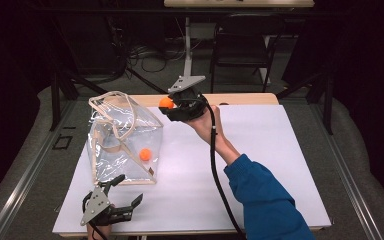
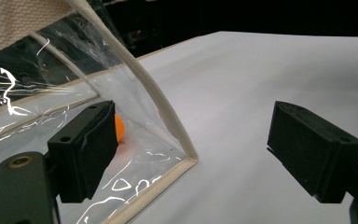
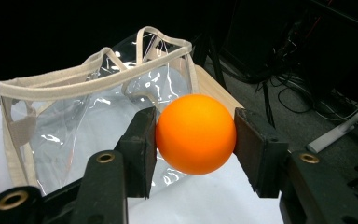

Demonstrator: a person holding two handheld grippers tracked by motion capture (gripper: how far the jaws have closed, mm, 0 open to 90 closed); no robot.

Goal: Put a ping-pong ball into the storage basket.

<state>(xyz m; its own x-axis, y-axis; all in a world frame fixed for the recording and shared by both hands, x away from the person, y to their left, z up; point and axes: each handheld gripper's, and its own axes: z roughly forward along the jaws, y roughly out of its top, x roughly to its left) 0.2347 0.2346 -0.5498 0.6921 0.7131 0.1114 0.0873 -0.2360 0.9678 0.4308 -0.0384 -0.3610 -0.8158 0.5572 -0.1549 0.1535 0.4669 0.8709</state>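
Right gripper (image 3: 196,135) clamped on orange ball (image 3: 196,134), held above the table (image 1: 260,150), just right of the clear bag (image 1: 122,137). Second orange ball (image 1: 145,154) sits inside the bag. Left gripper (image 1: 125,192) jaws apart, empty, at the bag's near corner.

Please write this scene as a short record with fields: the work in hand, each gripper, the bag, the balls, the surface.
work: putting orange balls into a clear bag
right gripper: shut on the held ball, raised beside the bag's open top
left gripper: open, fingers at the bag's near bottom corner, nothing between them
clear bag: upright, transparent, cream trim and handles, top open
ball in bag: orange, lies on the bag's floor
surface: white table
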